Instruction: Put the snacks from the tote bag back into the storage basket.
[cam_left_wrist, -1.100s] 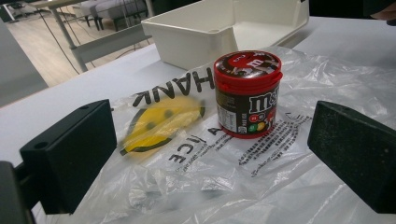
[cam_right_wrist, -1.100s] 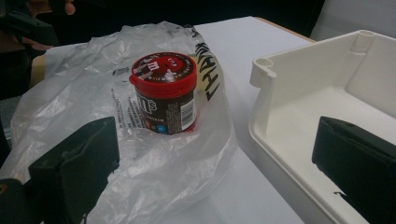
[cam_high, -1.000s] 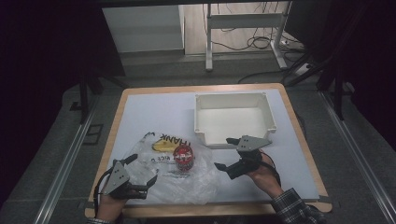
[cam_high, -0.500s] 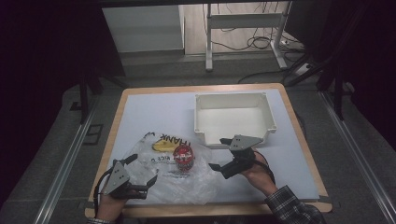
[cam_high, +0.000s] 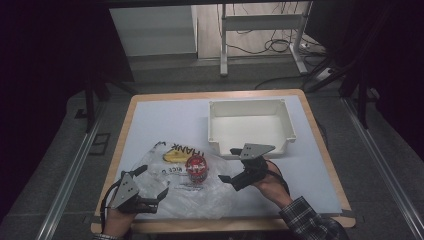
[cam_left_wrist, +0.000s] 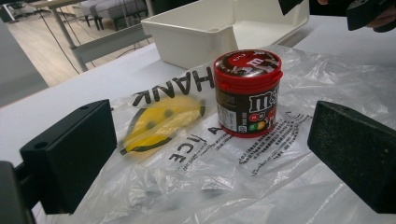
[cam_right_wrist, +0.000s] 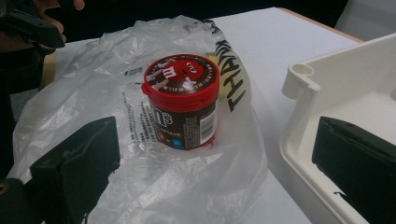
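A: Red-lidded round candy tub (cam_high: 196, 167) with a dark brown printed label stands upright on a crinkled clear plastic bag (cam_high: 175, 192), near the middle of the white tabletop (cam_high: 165, 122).

B: Where are the two grippers?

A: Left gripper (cam_high: 152, 197) hovers over the bag's near left corner, jaws wide apart, holding nothing. Right gripper (cam_high: 231, 167) hangs just right of the tub, jaws also spread, gripping nothing; the tub sits ahead of them, between the two jaws in the right gripper view, untouched.

B: Anything else nearby?

A: A yellow smiley face (cam_left_wrist: 161, 122) and black lettering are printed on the bag beside the tub. A white rectangular plastic bin (cam_high: 250, 125) sits just beyond the right gripper.
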